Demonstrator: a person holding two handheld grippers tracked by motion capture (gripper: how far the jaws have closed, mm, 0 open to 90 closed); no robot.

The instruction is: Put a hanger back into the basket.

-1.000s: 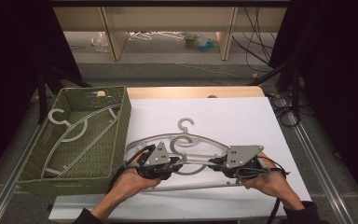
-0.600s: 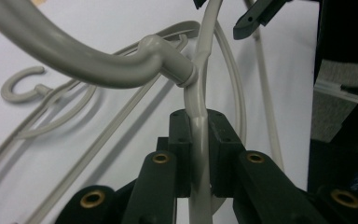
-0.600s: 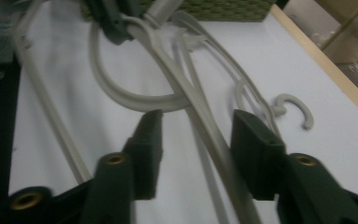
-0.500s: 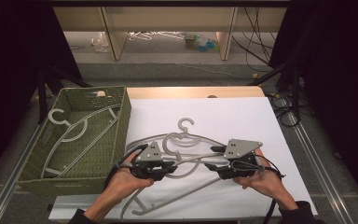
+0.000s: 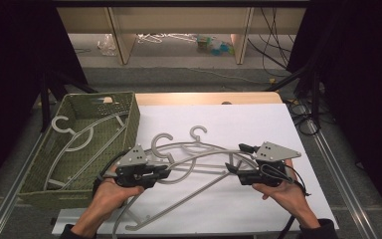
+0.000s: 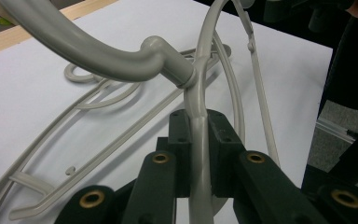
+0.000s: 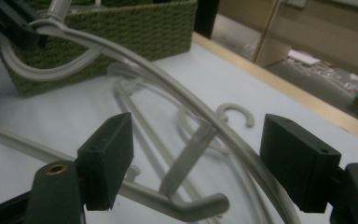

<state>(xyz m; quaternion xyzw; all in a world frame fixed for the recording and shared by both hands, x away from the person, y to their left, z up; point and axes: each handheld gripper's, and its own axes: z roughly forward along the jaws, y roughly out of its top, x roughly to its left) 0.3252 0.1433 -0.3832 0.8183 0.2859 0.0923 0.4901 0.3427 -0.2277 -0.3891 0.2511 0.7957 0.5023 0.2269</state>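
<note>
My left gripper is shut on a grey plastic hanger and holds it tilted above the white sheet. In the left gripper view the pads clamp the hanger's arm just below its hook neck. My right gripper stands open at the hanger's other end; its jaws have just been opening. In the right gripper view the hanger's arm runs between the spread pads without touching them. A second grey hanger lies flat on the sheet behind.
A green woven basket stands at the left with a grey hanger inside. The white sheet covers the table, with a wooden strip along its far edge. Shelving and clutter lie beyond.
The right gripper has opened and let go of the hanger. The left hand has moved left and up with the hanger, which now hangs tilted, its low end toward the front edge.
</note>
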